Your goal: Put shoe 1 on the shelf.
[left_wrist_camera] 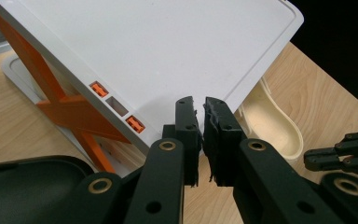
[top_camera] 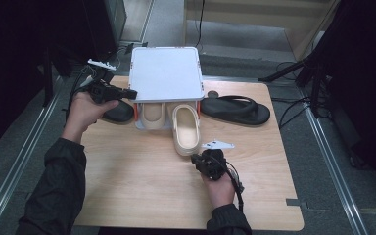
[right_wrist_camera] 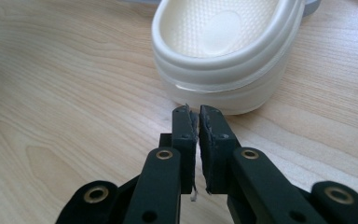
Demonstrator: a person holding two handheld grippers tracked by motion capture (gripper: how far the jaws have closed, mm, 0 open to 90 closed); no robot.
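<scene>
Right gripper (top_camera: 201, 161): nearest the near table edge, jaws pressed together, nothing between them, tips aimed at the clog heel
Clog (top_camera: 185, 129): cream, on the table (top_camera: 142, 196), toe tucked under the rack front, heel pointing back toward the person
Clog axis: runs front-to-back, roughly in line with the right gripper's jaws
Heel vs jaws: right gripper view puts the rounded heel (right_wrist_camera: 223, 88) just ahead of the closed tips, near but apart
Left gripper (top_camera: 129, 93): jaws also closed and empty, held at the rack's left front corner
Rack (top_camera: 165, 73): white shelf on orange legs, second cream clog (top_camera: 152, 113) already under it
Black sandals: one (top_camera: 117, 111) left of the rack under the left hand, one (top_camera: 236, 108) right of it
Nearer hand: right, by far
Next move, my guess: push or grip the heel to slide the clog further under the rack; jaws must open first if gripping
</scene>
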